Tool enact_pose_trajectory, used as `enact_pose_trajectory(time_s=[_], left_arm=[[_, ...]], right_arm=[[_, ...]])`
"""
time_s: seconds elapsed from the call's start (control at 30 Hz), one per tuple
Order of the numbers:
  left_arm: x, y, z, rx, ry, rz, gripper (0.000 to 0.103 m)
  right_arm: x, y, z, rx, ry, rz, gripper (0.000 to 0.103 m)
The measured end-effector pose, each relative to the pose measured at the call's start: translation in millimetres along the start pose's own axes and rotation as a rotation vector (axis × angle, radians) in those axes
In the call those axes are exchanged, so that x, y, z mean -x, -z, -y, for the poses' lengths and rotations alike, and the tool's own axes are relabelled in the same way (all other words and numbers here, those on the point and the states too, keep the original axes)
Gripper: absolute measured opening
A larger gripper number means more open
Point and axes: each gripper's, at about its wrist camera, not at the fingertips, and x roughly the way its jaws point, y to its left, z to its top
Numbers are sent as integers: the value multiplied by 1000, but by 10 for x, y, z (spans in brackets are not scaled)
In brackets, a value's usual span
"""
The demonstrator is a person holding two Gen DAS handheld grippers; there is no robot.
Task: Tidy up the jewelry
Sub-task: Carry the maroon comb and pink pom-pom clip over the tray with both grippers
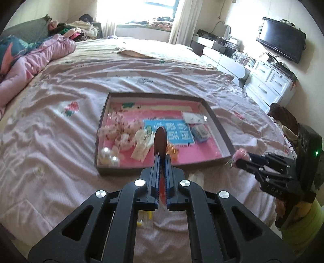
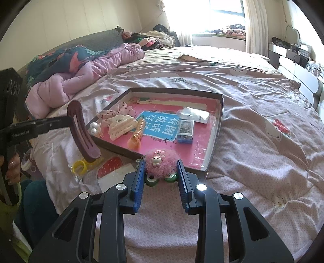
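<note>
bed: pink printed sheet [image 1: 60,141], bunched quilt [image 1: 30,60] far left
room: window behind, tv [image 1: 281,43] and white dresser [image 1: 269,85] at right
tray [image 2: 219,121]: on sheet, holds clips, pearls, 2 small boxes
left gripper [image 1: 161,161]: clamped on maroon hair clip [image 2: 83,129], held before tray
right gripper [image 2: 161,172]: jaws narrow, pinching pink fuzzy hair tie [image 2: 160,163] at tray's near edge

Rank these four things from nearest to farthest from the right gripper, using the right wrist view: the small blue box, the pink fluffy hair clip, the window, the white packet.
1. Pink fluffy hair clip: between the right gripper fingers.
2. Small blue box: in the tray, right of the blue label.
3. White packet: just behind the box, deeper in the tray.
4. Window: across the bed, at the far wall.
</note>
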Motion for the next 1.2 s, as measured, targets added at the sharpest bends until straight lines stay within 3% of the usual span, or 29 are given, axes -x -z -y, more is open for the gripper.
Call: enact_pose_trajectory(time_s=[0.57,1.2], left_arm=[[-329,-596,111,-31,40,23,1],[-901,-765,238,-42,78,-33,1]], right_arm=[[-68,-406,156,-3,56,56,29],[-299,-513,381,-42,101,45,29]])
